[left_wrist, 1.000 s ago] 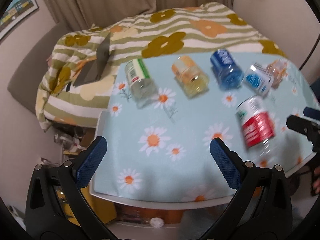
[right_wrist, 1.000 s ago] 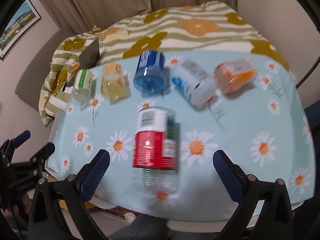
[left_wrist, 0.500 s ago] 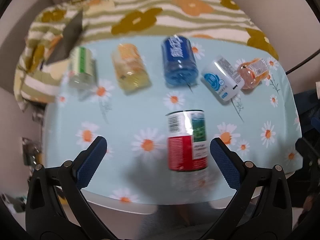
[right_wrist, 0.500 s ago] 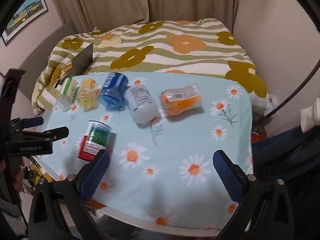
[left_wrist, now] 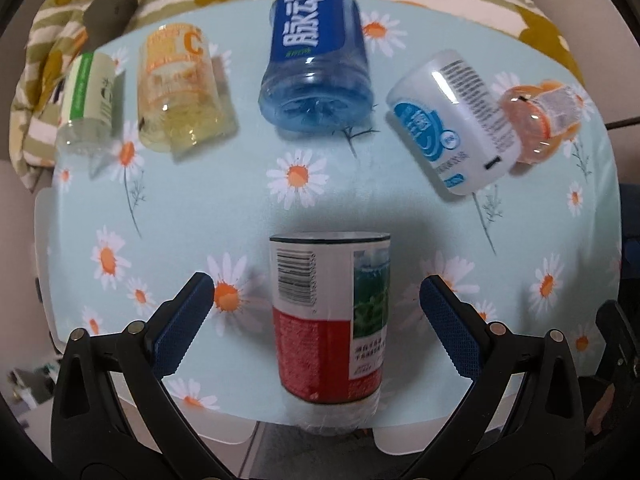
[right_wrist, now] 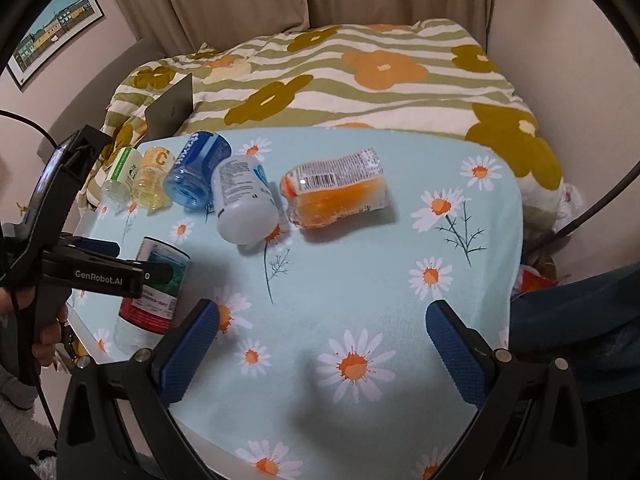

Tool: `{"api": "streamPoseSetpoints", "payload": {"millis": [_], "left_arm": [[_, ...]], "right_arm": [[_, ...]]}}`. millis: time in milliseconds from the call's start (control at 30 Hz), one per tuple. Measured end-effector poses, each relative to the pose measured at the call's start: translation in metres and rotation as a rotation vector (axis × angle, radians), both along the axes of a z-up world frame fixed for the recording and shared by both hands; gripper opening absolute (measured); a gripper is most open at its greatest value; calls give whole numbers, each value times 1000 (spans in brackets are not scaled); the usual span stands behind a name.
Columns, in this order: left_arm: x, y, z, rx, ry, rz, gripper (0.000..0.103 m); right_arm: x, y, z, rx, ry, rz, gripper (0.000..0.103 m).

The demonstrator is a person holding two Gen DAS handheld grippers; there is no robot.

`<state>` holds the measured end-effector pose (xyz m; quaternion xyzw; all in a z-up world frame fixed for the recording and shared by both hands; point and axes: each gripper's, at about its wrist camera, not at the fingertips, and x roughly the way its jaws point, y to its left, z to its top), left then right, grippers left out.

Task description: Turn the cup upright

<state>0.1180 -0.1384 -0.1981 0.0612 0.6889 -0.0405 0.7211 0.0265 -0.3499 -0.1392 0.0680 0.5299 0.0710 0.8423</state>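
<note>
A cup with a red, white and green label (left_wrist: 330,320) lies on its side near the table's front edge, open mouth pointing away. My left gripper (left_wrist: 316,296) is open with a blue finger on each side of it, not touching. In the right wrist view the same cup (right_wrist: 154,288) lies at the left edge, partly hidden by the left gripper's black body (right_wrist: 100,274). My right gripper (right_wrist: 320,320) is open and empty over the bare cloth.
Several more cups lie on their sides in a back row: green (left_wrist: 90,96), yellow (left_wrist: 176,84), blue (left_wrist: 316,60), white (left_wrist: 452,116), orange (left_wrist: 540,116). The daisy tablecloth (right_wrist: 400,248) covers the table. A striped flowered blanket (right_wrist: 360,80) and a laptop (right_wrist: 170,106) lie behind.
My left gripper has swung over and moved close, so the red-labelled cup now lies between its fingers. My right gripper has drawn back to the right, away from that cup.
</note>
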Motion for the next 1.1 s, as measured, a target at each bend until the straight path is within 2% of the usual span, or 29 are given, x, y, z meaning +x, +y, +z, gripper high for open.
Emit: {"api": "streamPoseSetpoints", "payload": {"millis": [200,333,500,633,767,933,1100], "left_arm": [[1,3,-15,24,45,20,94],[-5,5,-25,24,75,24,68],[-12,9,-22,-11,65,29,68],[-19,18,-6,-48,28,36,68],[-27,33,20,-117,-47,45,67],[-50,41,55,-200,-252,6,67],[-69,40,66,-208,-466,-59,66]], "right_arm": [[5,0,-13,20,26,25,103],[9,0,-15,24,27,27,103],[10,0,-12,21,19,22,103],[9,2,-4,15,6,17,103],[5,5,10,21,-22,8,103],[-3,13,25,5,-73,2,103],[-8,21,26,-16,-112,-15,103]]}}
